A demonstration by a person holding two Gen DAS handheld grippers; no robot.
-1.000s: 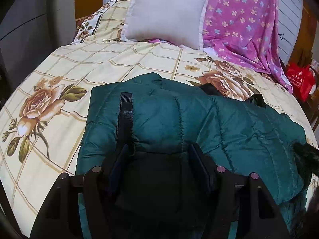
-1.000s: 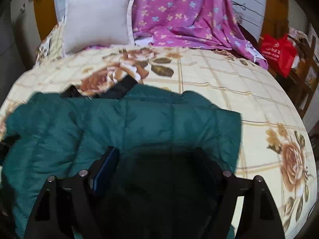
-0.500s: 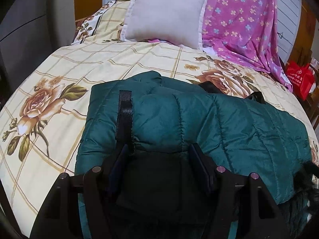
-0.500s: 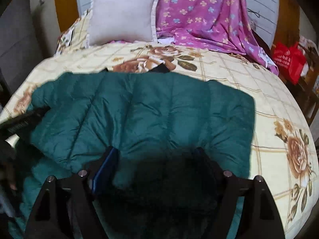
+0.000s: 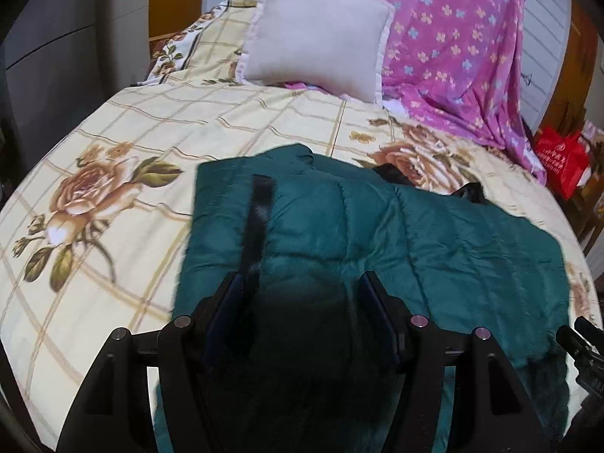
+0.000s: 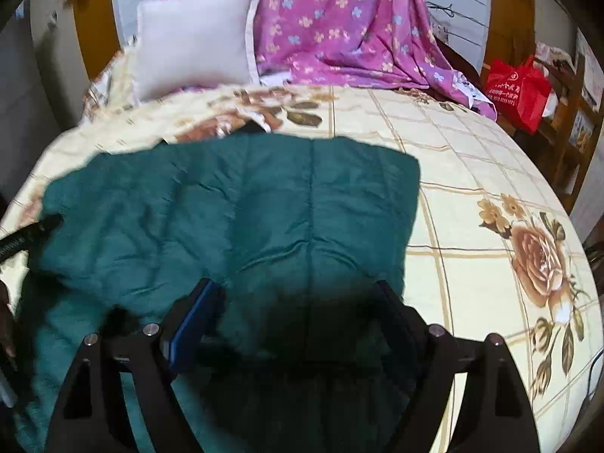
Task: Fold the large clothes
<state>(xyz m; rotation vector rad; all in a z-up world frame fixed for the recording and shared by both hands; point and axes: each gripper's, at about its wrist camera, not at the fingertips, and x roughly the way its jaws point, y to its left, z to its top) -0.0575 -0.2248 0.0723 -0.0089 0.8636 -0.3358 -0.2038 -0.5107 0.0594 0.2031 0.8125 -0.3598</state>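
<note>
— So, the green jacket [image 5: 396, 249] has just been laid over on itself, hasn't it? A second ago its far edge was still bunched up and rising; now it lies flat across the flowered bedspread [image 5: 113, 158], well short of the white pillow [image 5: 317, 34].

— Yes, the top layer has spread out toward the pillow and settled. From the right side the jacket [image 6: 234, 211] reads as one broad slab with a straight far edge, and the black strap [image 5: 258, 222] runs along its left part.

— And the tongs?

— The left gripper [image 5: 302, 298] stands wide, its blue pads either side of a dark mound of cloth. The right gripper [image 6: 298, 302] is spread the same way. Whether either pinches the fabric I cannot tell; the cloth between them is in deep shadow.

— What does it mean for the folding?

— I'd judge one fold done, lengthways. The jacket still looks wide across the bed, so a second fold, side over side, seems likely. It's puffy; I'd expect it to spring open unless pressed.

— The pink sheet [image 6: 339, 19] and red bag [image 6: 517, 87]?

— Beyond the pillow, well apart.
</note>
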